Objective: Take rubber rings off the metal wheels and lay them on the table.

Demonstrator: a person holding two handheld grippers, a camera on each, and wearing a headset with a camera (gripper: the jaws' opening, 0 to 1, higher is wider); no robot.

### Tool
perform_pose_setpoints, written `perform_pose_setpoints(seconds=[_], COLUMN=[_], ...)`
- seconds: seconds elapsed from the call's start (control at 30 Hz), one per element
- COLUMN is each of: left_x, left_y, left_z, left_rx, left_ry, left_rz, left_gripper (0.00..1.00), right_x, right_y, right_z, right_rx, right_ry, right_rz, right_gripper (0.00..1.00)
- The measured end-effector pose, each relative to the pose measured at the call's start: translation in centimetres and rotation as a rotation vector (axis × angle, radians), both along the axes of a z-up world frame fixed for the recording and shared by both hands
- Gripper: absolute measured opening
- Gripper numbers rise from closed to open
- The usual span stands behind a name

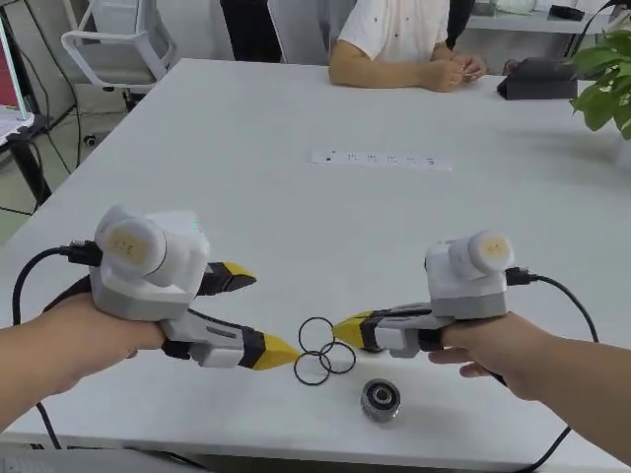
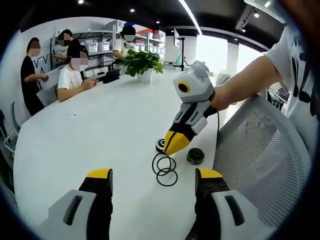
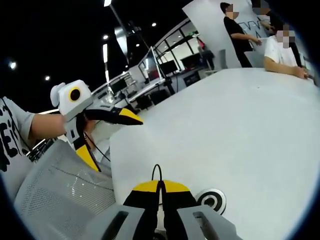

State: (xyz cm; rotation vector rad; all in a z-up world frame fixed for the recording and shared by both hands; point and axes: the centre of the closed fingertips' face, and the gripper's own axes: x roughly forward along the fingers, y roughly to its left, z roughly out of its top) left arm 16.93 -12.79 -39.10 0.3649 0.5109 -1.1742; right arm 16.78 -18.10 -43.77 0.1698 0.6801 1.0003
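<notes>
Three thin black rubber rings [image 1: 320, 352] lie overlapping on the white table [image 1: 296, 197] near its front edge. My right gripper [image 1: 345, 330] is shut, and in its own view a black ring loop [image 3: 156, 172] rises from between the closed tips [image 3: 160, 187]. My left gripper [image 1: 261, 315] stands open just left of the rings, nothing between its jaws [image 2: 155, 175]. One metal wheel [image 1: 380, 399] sits in front of the rings. In the left gripper view the rings [image 2: 166, 170] lie below the right gripper [image 2: 175, 145], with one wheel [image 2: 195, 156] beside it and another [image 2: 160, 145] behind its tip.
A white power strip [image 1: 380, 159] lies mid-table. A seated person [image 1: 399, 44] rests both arms on the far edge. A green plant [image 1: 606, 74] stands at the far right beside a dark case [image 1: 537, 79]. A mesh chair back [image 2: 260, 155] is close behind the table's near edge.
</notes>
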Motion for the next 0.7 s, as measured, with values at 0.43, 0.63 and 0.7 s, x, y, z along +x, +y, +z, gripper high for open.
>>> perform_pose_setpoints(seconds=[0.43,0.63,0.7], left_x=[0.1,0.6,0.7], left_y=[0.5,0.4,0.2], left_z=[0.7,0.8,0.9], left_rx=[0.004,0.009,0.004], left_ry=[-0.004,-0.012,-0.013], left_rz=[0.028,0.028,0.029], left_gripper=[0.65,0.65,0.65], right_x=[-0.9,-0.8,-0.8], right_y=[0.7,0.7,0.7], right_z=[-1.0,-1.2,-1.1], right_rx=[-0.071,-0.106,-0.108], right_ry=[-0.016,-0.049,-0.057], right_rz=[0.059,0.087,0.091], right_gripper=[0.0,0.06,0.09])
